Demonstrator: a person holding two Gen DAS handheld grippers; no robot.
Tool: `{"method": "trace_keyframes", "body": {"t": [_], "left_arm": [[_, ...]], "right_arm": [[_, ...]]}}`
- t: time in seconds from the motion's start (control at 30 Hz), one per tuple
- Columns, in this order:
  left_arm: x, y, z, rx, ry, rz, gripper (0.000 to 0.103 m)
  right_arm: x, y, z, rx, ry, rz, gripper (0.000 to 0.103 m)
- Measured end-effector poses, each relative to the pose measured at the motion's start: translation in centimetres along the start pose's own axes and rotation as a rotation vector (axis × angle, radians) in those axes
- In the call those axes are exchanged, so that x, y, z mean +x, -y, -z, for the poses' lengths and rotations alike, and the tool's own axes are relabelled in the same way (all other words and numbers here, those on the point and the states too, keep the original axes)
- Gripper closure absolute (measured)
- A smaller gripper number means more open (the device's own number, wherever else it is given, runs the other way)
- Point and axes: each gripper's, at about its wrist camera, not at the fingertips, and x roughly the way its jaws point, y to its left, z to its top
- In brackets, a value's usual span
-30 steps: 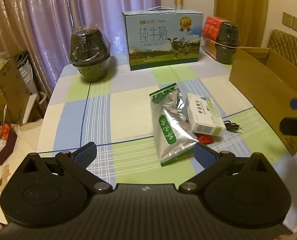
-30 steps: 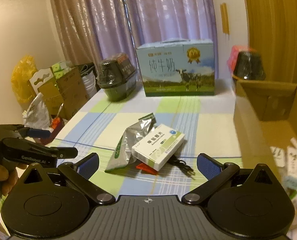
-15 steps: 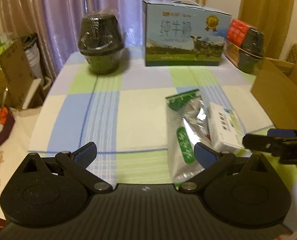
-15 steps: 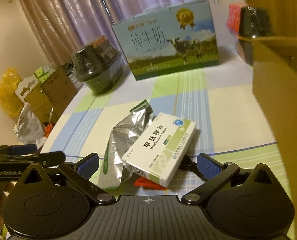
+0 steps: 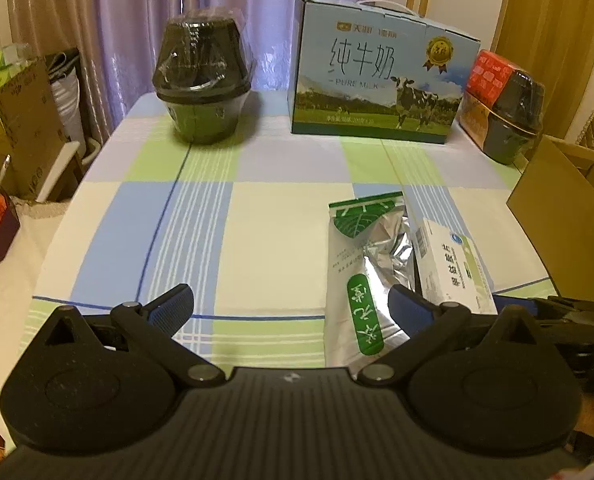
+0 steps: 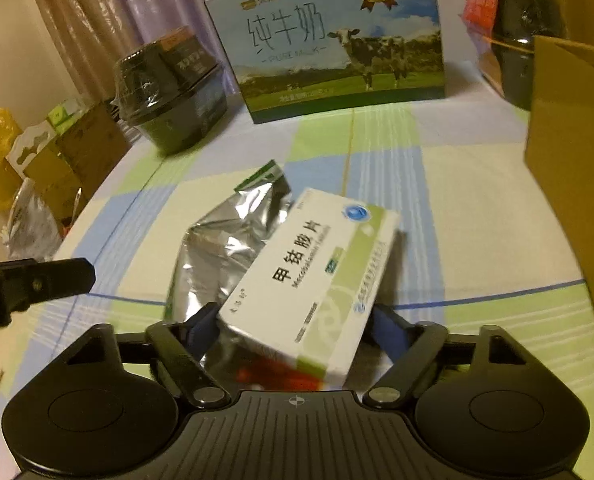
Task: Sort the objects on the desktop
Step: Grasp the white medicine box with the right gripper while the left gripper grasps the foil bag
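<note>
Right claw [image 6: 293, 330] low over the bench [image 6: 477, 216], fingers [image 6: 203, 326] spread either side of the near end of the white pill box [image 6: 317, 280]; whether the pads touch it, cannot tell. Pill box tilted, leaning partly on a silver pouch [image 6: 225, 248] just left of and ahead of the claw. Something red [image 6: 257, 372] under the box's near edge, too blurred to name. Cardboard box [image 6: 573, 168] to the right of the claw, milk carton [image 6: 329, 40] well ahead at the far edge, dark wrapped tub [image 6: 169, 88] ahead to the left. Tip of the other claw showing at the far left.

Left claw [image 5: 293, 308] spread wide and empty, held above the near edge of the bench [image 5: 265, 240]. Silver pouch [image 5: 365, 272] lying flat just inside its right finger [image 5: 409, 308], green label facing up. Pill box [image 5: 453, 268] just beyond that finger, to the right, touching the pouch. Right claw [image 5: 569, 316] at the far right, close beside the pill box. Cardboard box [image 5: 561, 216] further right. Milk carton [image 5: 377, 72] and wrapped tub [image 5: 203, 80] well ahead, another dark tub [image 5: 513, 116] ahead to the right.
</note>
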Motion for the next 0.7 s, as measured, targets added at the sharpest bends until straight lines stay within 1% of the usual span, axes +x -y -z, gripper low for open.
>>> {"method": "trace_keyframes", "body": {"t": [0.07, 0.17, 0.27, 0.37, 0.47, 0.6, 0.7], "left_arm": [[0.2, 0.3, 0.1, 0.003, -0.009, 0.018, 0.002], [0.6, 1.2, 0.3, 0.024, -0.016, 0.056, 0.002], [1.5, 2.6, 0.6, 0.058, -0.047, 0.089, 0.002], [3.0, 3.9, 1.1, 0.096, -0.09, 0.11, 0.002], [4.3, 4.7, 1.5, 0.121, -0.117, 0.111, 0.002], [5.8, 5.2, 1.2, 0.108, -0.137, 0.117, 0.002], [7.0, 4.9, 0.9, 0.064, -0.163, 0.121, 0.004]], "right_arm": [[-0.7, 0.4, 0.3, -0.025, 0.01, 0.021, 0.03], [-1.9, 1.1, 0.7, -0.064, 0.02, 0.034, 0.031], [-3.1, 1.6, 1.2, -0.104, 0.029, 0.056, 0.031], [-4.0, 2.4, 1.7, -0.106, 0.028, 0.054, 0.031], [-4.7, 3.0, 2.2, -0.124, 0.029, 0.059, 0.031], [-5.2, 3.3, 2.6, -0.147, 0.035, 0.066, 0.031], [-5.4, 3.4, 2.9, -0.155, 0.039, 0.066, 0.031]]}}
